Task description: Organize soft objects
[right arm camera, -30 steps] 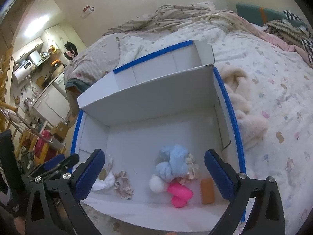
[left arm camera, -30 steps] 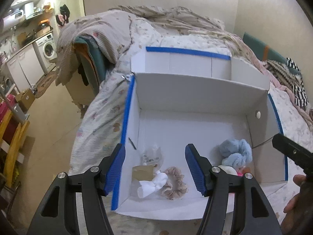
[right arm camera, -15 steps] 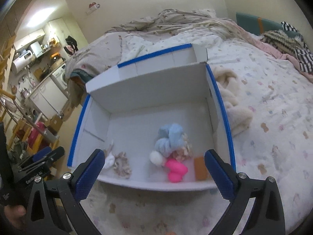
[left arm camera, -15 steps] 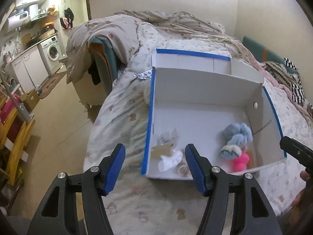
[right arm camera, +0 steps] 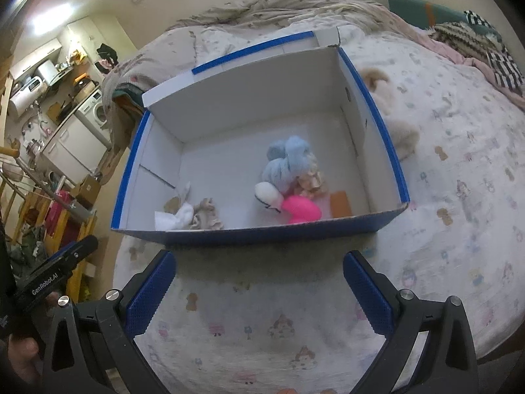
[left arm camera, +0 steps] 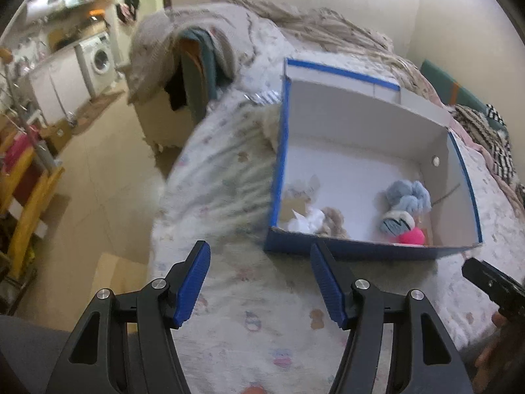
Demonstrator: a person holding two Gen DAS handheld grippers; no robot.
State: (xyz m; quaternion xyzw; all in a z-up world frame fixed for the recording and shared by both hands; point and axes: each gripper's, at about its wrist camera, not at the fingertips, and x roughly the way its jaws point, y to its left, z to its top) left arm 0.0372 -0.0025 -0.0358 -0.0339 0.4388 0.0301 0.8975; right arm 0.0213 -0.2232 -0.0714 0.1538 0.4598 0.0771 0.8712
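A blue-and-white cardboard box (right arm camera: 377,121) sits open on the bed; it also shows in the left wrist view (left arm camera: 279,164). Inside lie a light-blue fluffy item (right arm camera: 288,161), a pink item (right arm camera: 300,210), a white round item (right arm camera: 269,193), a beige scrunchie (right arm camera: 205,215), a white cloth (right arm camera: 178,216) and an orange pad (right arm camera: 340,204). My left gripper (left arm camera: 261,282) is open and empty, over the bedsheet short of the box. My right gripper (right arm camera: 259,292) is open and empty, also in front of the box.
A cream fluffy item (right arm camera: 390,108) lies on the bed (right arm camera: 459,197) right of the box. A rumpled blanket (right arm camera: 279,3) lies behind it. The floor (left arm camera: 98,180), a washing machine (left arm camera: 98,59) and a yellow rack (left arm camera: 23,203) are to the left.
Both grippers have pulled back from the box, which now lies farther ahead; both stay open and empty. The left view has swung left toward the bed edge.
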